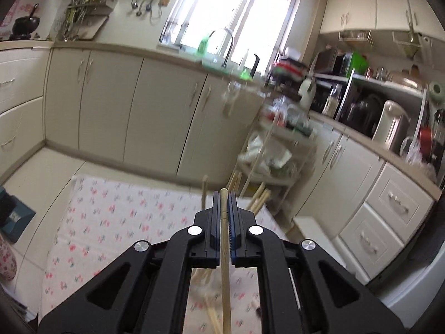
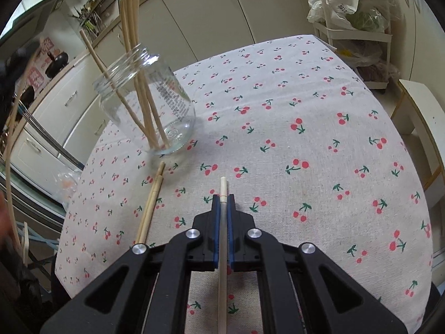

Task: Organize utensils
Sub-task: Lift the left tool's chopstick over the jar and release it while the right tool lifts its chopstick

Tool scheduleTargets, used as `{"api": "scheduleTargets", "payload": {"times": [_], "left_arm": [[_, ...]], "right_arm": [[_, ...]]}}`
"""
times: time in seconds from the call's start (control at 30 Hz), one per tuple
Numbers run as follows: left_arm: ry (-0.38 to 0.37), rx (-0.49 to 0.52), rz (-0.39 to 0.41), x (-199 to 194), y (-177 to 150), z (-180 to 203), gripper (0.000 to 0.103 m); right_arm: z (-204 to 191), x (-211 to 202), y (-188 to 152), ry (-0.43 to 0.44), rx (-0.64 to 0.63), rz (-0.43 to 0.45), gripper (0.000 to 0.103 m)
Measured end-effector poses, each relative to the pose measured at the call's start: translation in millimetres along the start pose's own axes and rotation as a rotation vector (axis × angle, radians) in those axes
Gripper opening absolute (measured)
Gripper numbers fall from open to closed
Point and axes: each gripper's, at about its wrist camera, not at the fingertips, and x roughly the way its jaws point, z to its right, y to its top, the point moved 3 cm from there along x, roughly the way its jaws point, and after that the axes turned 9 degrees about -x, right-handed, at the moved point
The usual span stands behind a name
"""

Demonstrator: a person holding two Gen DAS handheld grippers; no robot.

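My left gripper [image 1: 224, 194] is shut on a wooden chopstick [image 1: 224, 261] that runs lengthwise between the blue pads, lifted above the cherry-print tablecloth [image 1: 116, 217]. Tips of more chopsticks [image 1: 258, 199] poke up just beyond it. In the right wrist view my right gripper [image 2: 223, 197] is shut on a pale chopstick [image 2: 222, 250], its tip pointing over the cloth [image 2: 292, 139]. A clear glass jar [image 2: 150, 103] with several chopsticks leaning in it stands at the left. Two loose chopsticks [image 2: 151, 206] lie on the cloth just in front of the jar.
Cream kitchen cabinets [image 1: 116, 103] and a sink counter under a window lie beyond the table. A white trolley [image 2: 350, 14] with plastic bags stands at the far right corner. A white bench [image 2: 420, 105] sits at the right of the table.
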Motion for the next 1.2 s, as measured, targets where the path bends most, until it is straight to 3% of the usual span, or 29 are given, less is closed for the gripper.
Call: {"api": "scheduleTargets", "payload": {"times": [0.27, 0.63, 1.0, 1.2], "left_arm": [[-0.027, -0.034, 0.148, 27.3, 41.2, 22.6, 0.005], [0.039, -0.062, 0.309, 68.7, 62.8, 25.5, 0.005], [0.124, 0.026, 0.422, 73.2, 50.1, 33.6, 0.005], [0.156, 0.064, 0.429, 76.8, 35.5, 37.2, 0.005]], "right_arm": [[10.7, -13.7, 4.3, 0.035, 0.065, 0.103, 0.006], [17.1, -19.1, 9.8, 0.042, 0.093, 0.153, 0.006], [20.6, -18.3, 9.2, 0.051, 0.11, 0.153, 0.006], [21.4, -18.2, 9.3, 0.051, 0.115, 0.154, 0.006]]}}
